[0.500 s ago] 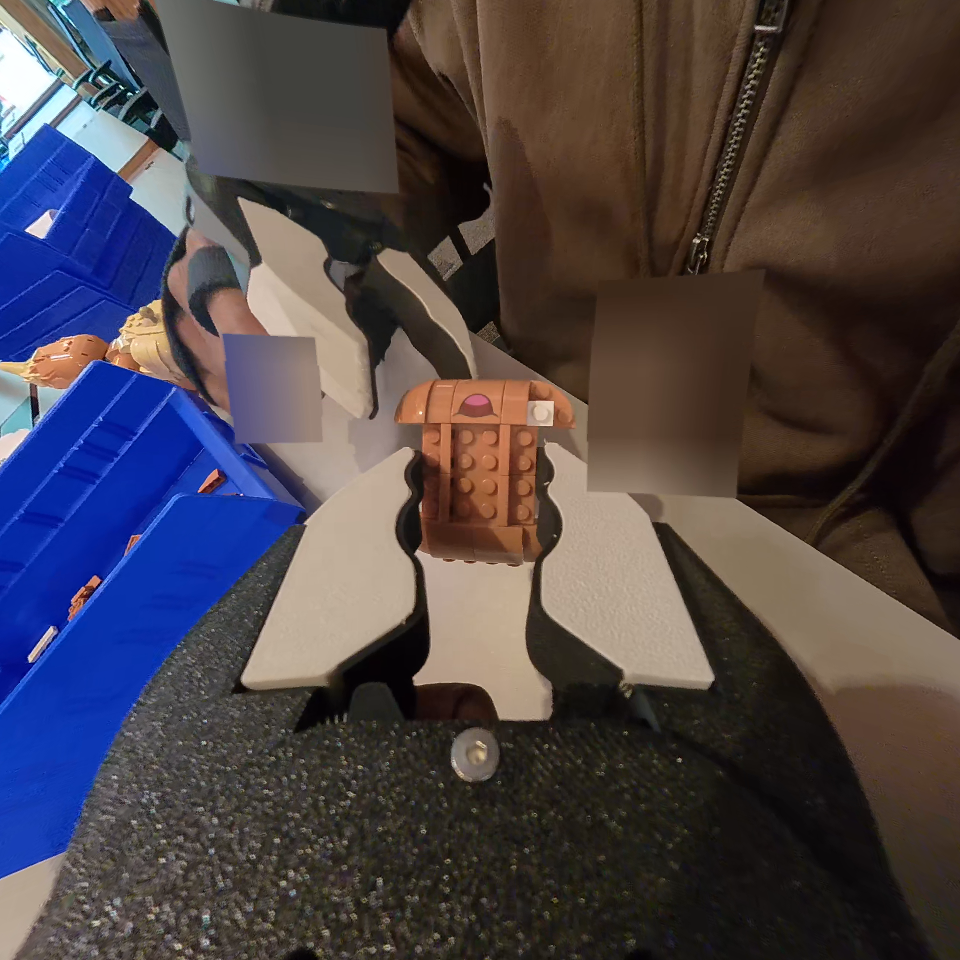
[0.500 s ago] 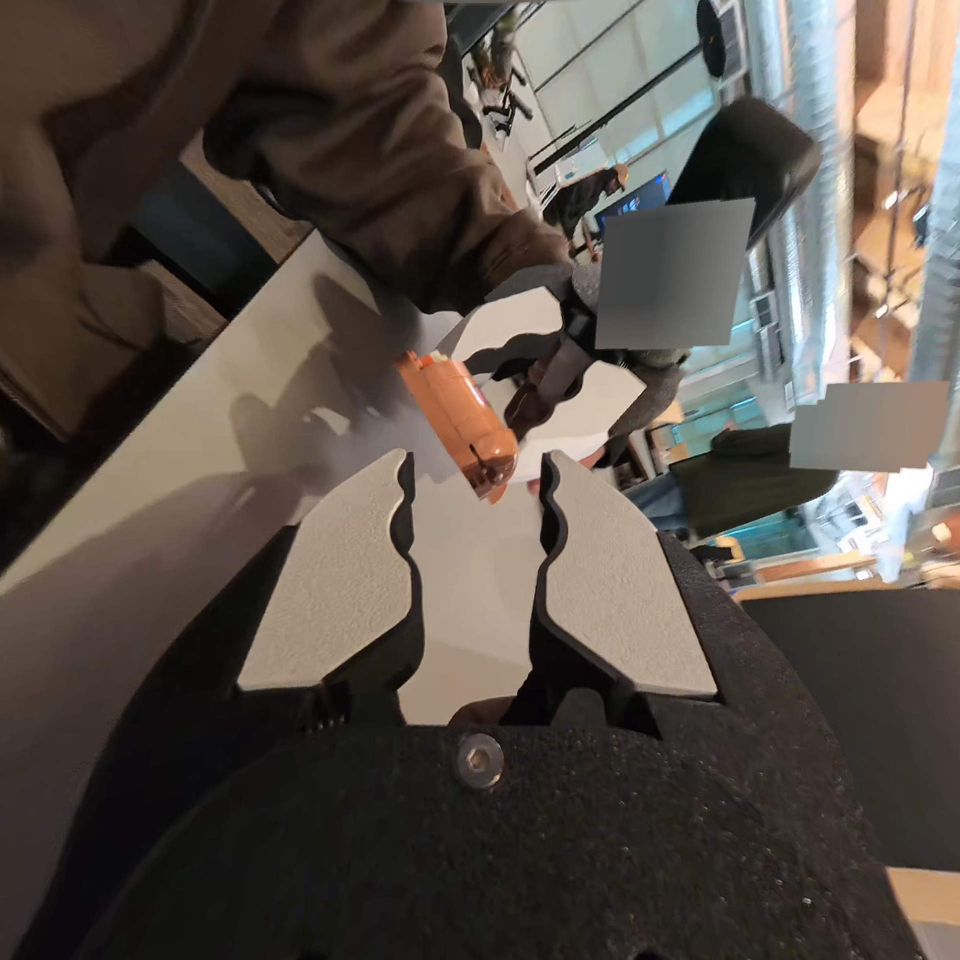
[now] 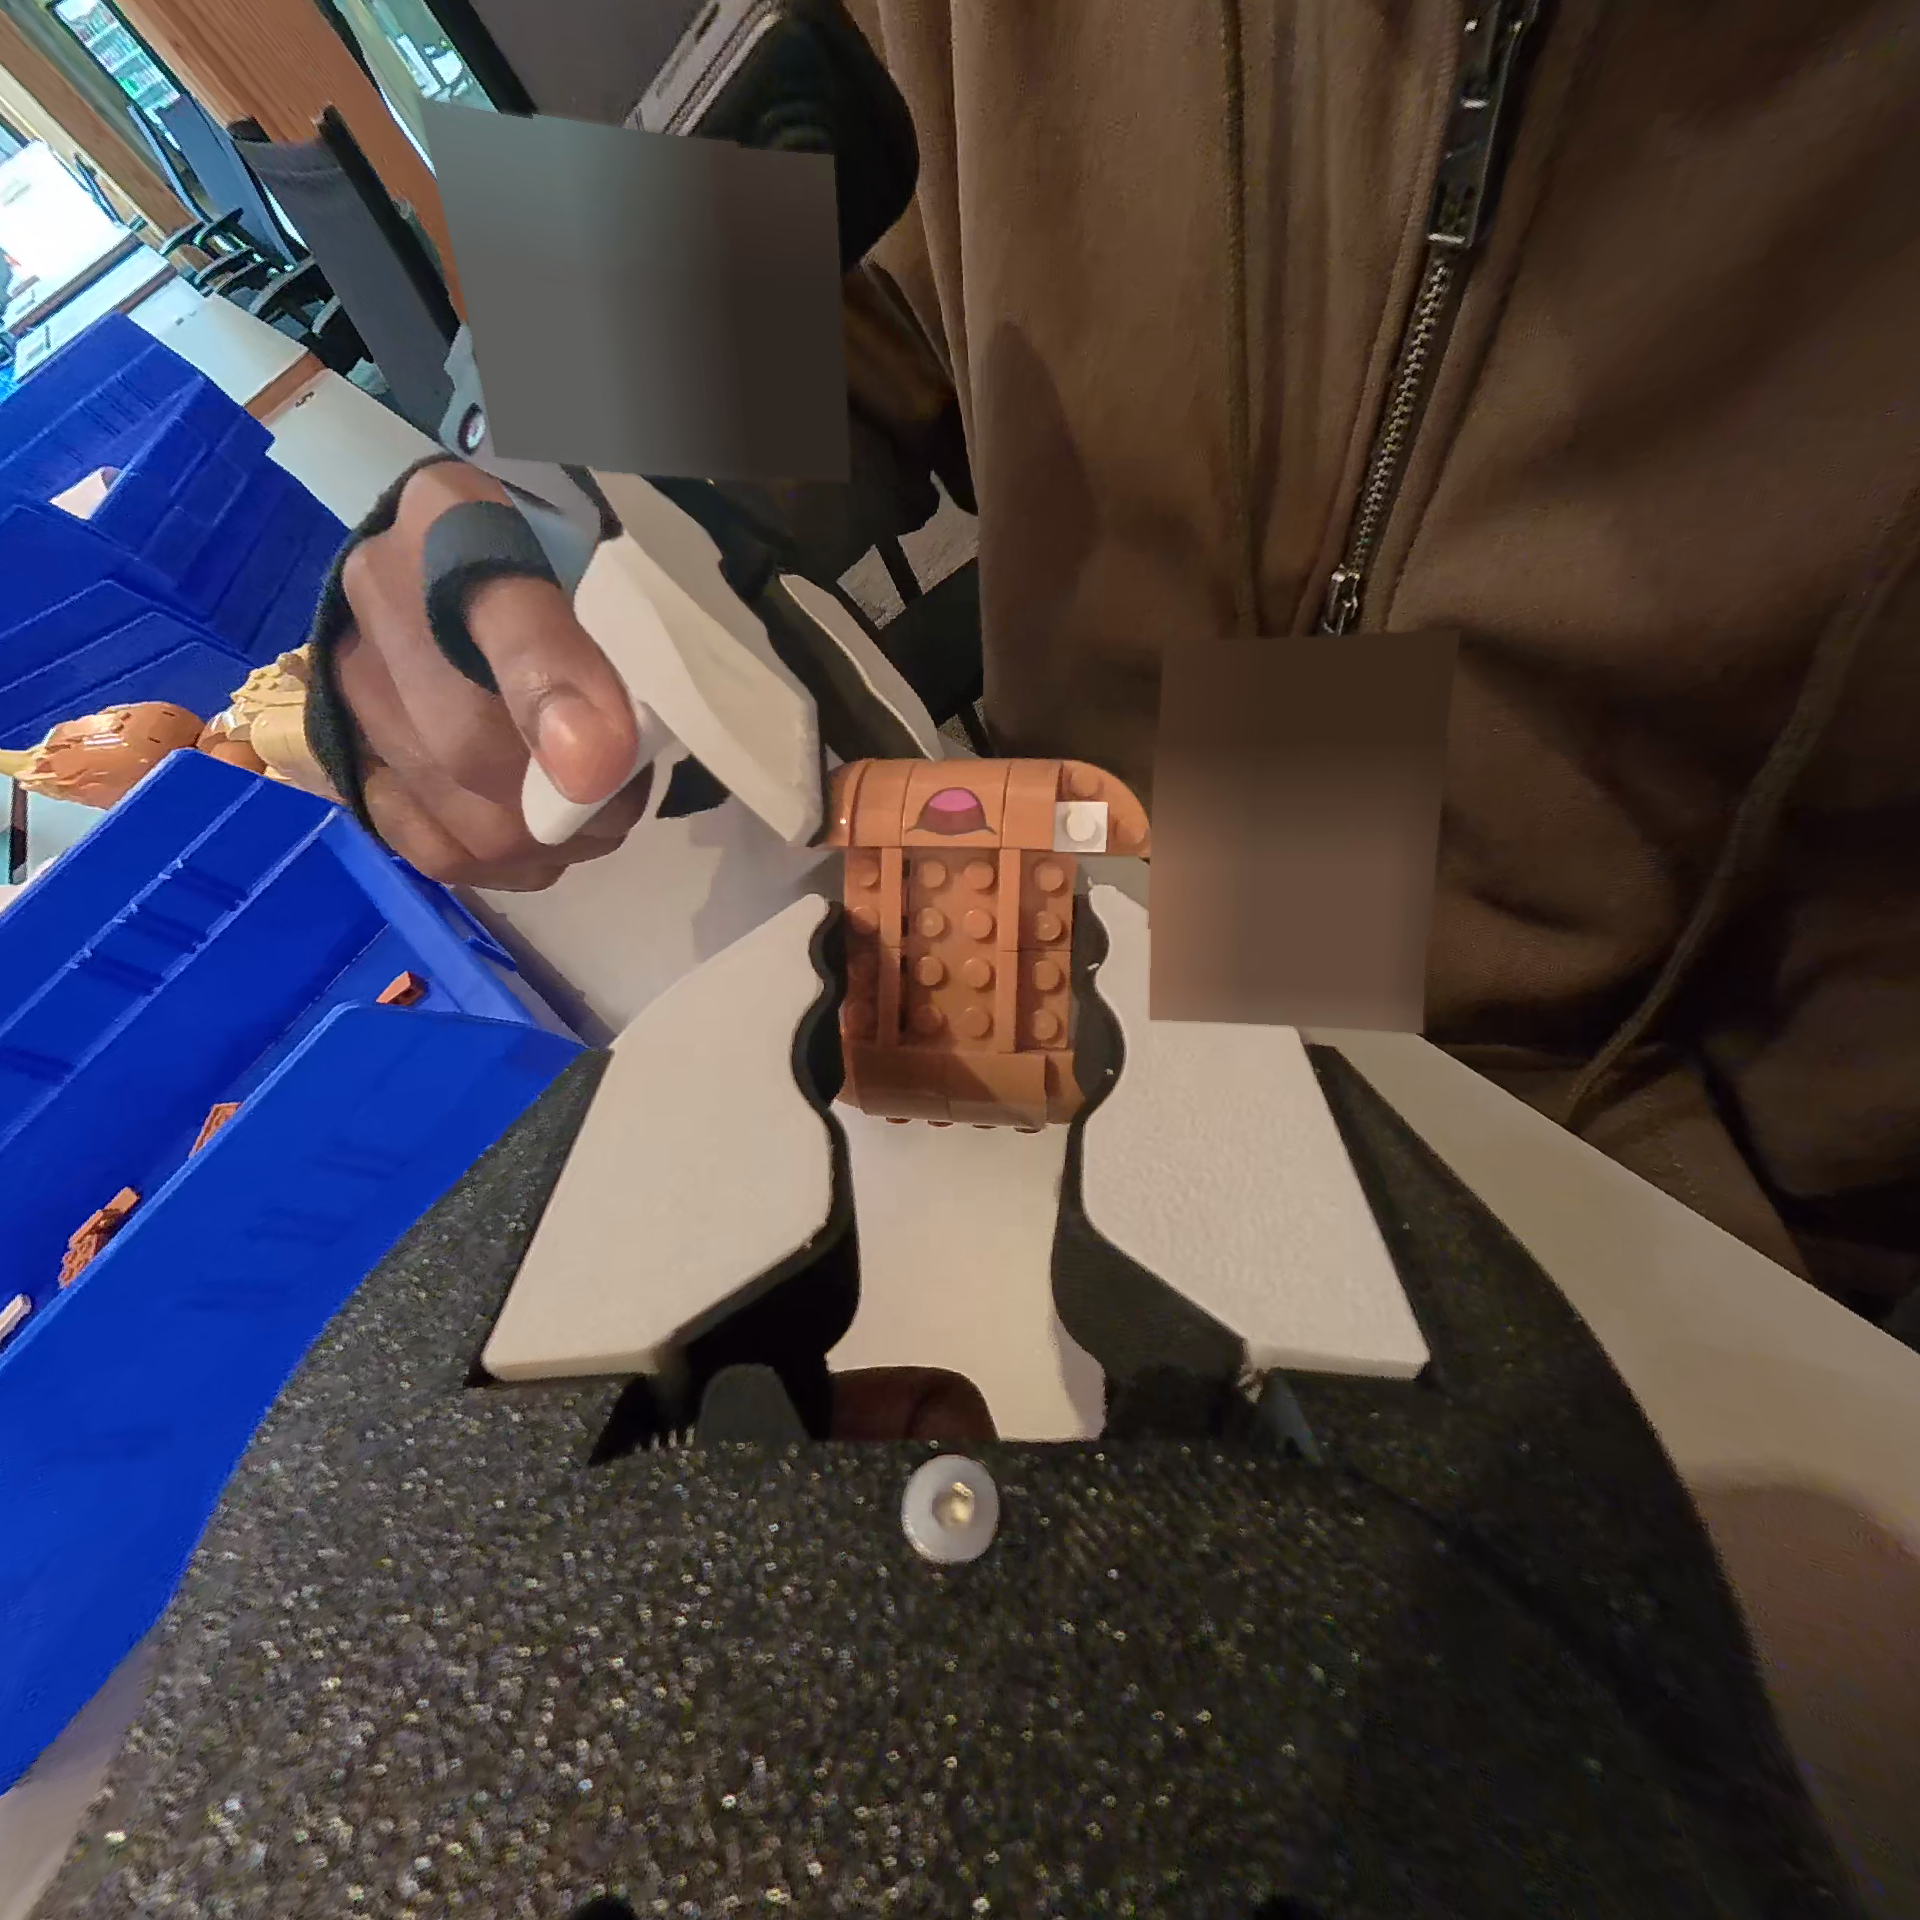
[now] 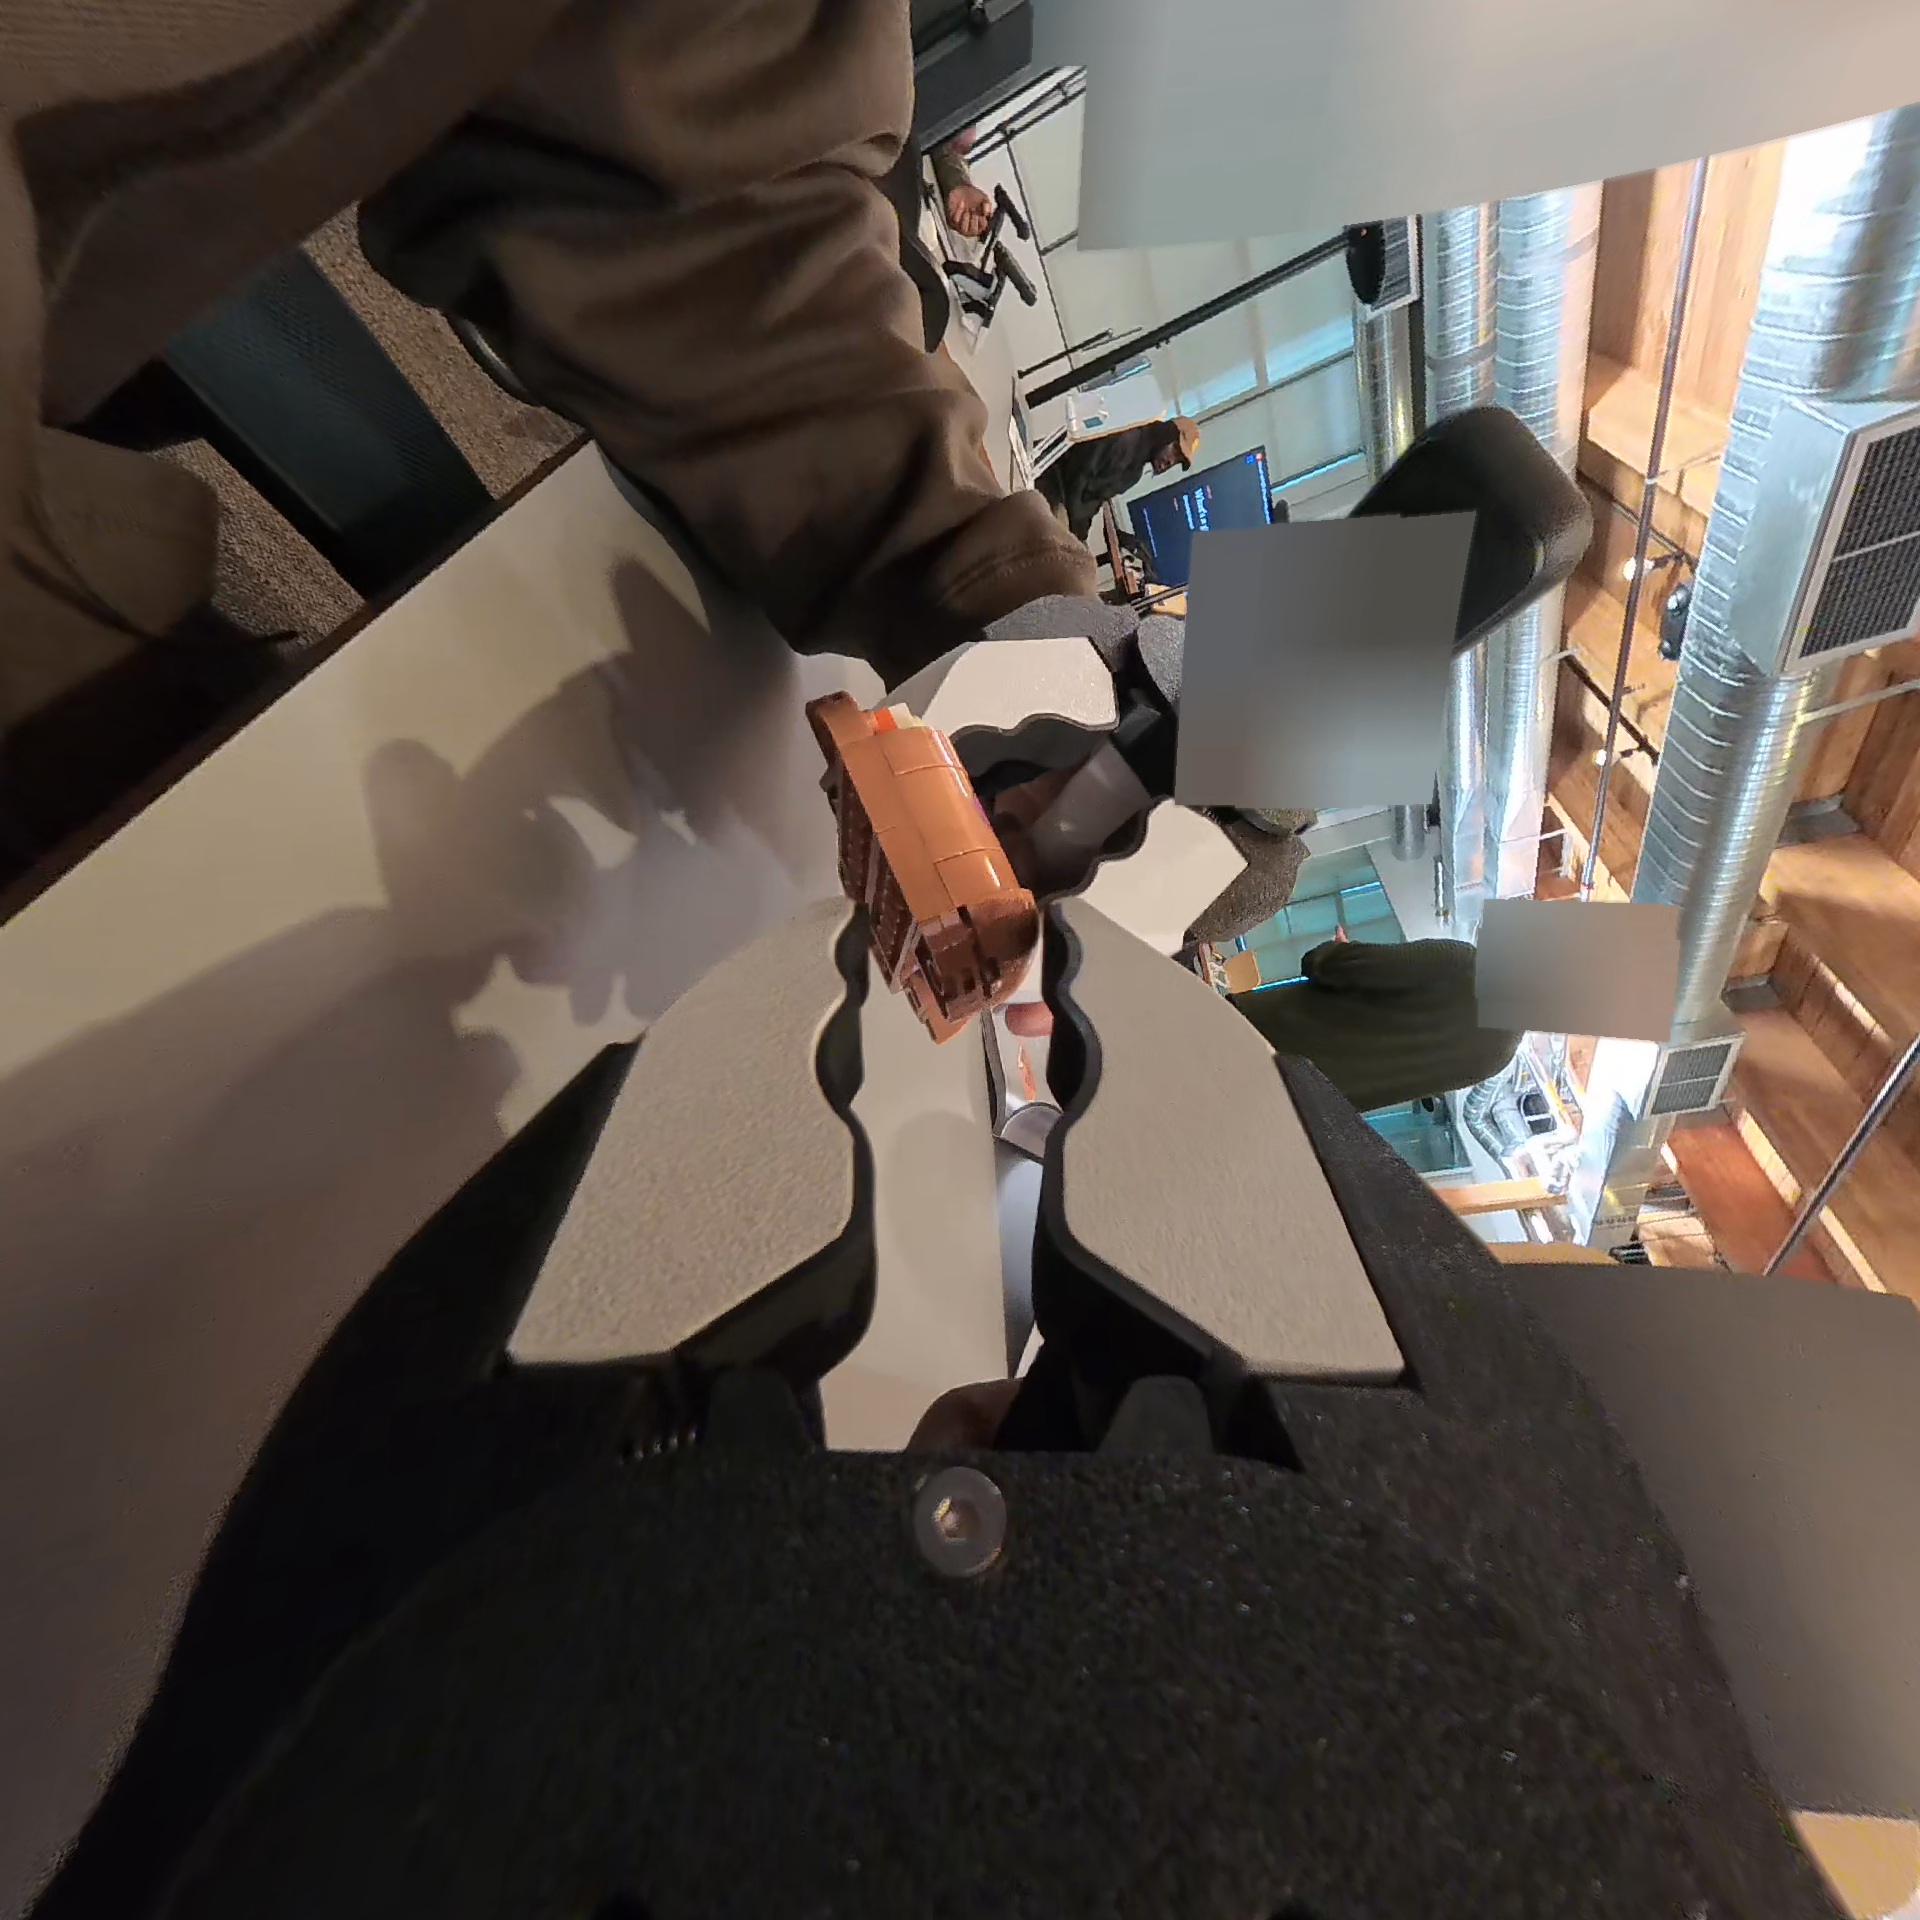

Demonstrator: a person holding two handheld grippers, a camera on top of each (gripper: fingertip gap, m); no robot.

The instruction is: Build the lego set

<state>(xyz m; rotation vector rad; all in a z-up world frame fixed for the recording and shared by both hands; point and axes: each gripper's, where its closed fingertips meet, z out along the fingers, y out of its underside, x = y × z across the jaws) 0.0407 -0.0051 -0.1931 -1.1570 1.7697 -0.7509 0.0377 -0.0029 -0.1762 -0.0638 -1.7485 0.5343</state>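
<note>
A brown lego assembly (image 3: 956,966) with a curved top, a pink printed tile and a small white stud is upright between my left gripper (image 3: 956,935), which is shut on its sides. In the right wrist view the assembly (image 4: 914,852) hangs over the white table (image 4: 312,883), with the left gripper's fingers (image 4: 1018,686) behind it. My right gripper (image 4: 954,920) has its jaws narrowed around the assembly's near end, and both tips touch it. In the left wrist view the right gripper's finger (image 3: 717,707) meets the assembly's top left corner.
Blue bins (image 3: 208,1039) holding small brown pieces stand along the left. A tan and brown lego model (image 3: 125,738) lies behind them. A person in a brown zipped jacket (image 3: 1455,416) is close behind the table edge (image 3: 1558,1226). Less than 4 cm separates the two grippers' tips.
My right gripper has moved in to the assembly and its jaws have narrowed around the assembly's end. The left gripper still holds the assembly, now a little closer to the person.
</note>
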